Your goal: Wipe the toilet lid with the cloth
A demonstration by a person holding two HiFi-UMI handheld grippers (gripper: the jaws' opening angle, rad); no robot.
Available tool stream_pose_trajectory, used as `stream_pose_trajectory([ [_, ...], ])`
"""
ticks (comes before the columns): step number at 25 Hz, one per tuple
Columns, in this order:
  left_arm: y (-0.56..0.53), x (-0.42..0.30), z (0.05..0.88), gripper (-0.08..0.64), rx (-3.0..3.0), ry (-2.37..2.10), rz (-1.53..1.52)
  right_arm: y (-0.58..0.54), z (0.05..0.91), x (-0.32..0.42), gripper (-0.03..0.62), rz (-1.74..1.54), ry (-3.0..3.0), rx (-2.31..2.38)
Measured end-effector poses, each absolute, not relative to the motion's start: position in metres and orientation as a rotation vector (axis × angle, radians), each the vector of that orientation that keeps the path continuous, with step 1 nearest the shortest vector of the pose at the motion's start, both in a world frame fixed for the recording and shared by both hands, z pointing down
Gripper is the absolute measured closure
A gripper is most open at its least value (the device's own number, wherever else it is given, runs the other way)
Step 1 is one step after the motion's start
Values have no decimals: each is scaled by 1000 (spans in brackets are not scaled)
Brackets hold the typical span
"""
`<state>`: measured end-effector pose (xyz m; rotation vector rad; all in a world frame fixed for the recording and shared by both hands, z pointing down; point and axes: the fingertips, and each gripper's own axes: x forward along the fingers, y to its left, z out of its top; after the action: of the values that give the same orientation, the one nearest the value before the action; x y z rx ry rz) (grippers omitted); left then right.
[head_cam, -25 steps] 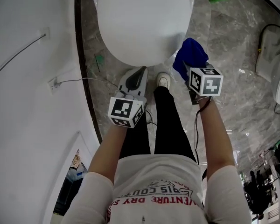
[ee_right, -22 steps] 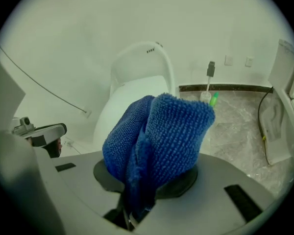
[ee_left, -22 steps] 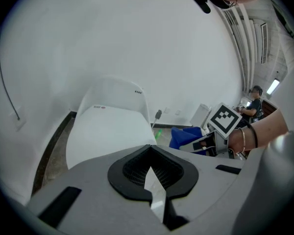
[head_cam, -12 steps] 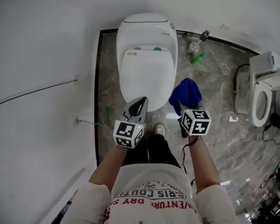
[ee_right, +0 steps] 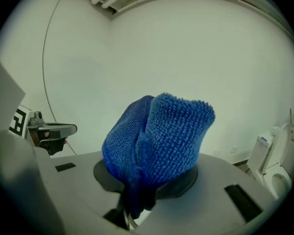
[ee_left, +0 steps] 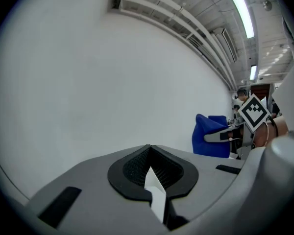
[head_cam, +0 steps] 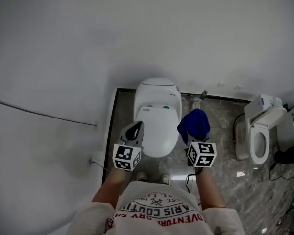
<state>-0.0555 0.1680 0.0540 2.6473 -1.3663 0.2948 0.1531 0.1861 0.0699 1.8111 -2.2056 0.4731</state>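
The blue cloth (ee_right: pixel 157 146) is seen in the right gripper view bunched and clamped in the jaws of the right gripper (ee_right: pixel 146 182), while the left gripper (ee_left: pixel 150 166) is shown in its own view with jaws together on nothing. Only the head view takes in the closed toilet lid (head_cam: pixel 159 126), with the cloth held at its 3 o'clock side

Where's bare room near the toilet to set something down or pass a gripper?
Bare: the closed toilet lid, bordered by the left gripper and the held blue cloth; also marble floor between it and the second toilet. Tight: the floor strip toward the left wall. Crowded: small fittings by the back wall, a cable beside the second toilet.
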Motion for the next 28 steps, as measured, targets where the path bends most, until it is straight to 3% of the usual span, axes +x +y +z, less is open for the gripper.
stream_pose_trajectory([
  [11,174,-110,-23,554,2644,-1491,143,204,9,120,499,294,-2259,1835],
  [28,171,-106,-24,554,2654,-1468,151,204,9,114,499,236,-2250,1803],
])
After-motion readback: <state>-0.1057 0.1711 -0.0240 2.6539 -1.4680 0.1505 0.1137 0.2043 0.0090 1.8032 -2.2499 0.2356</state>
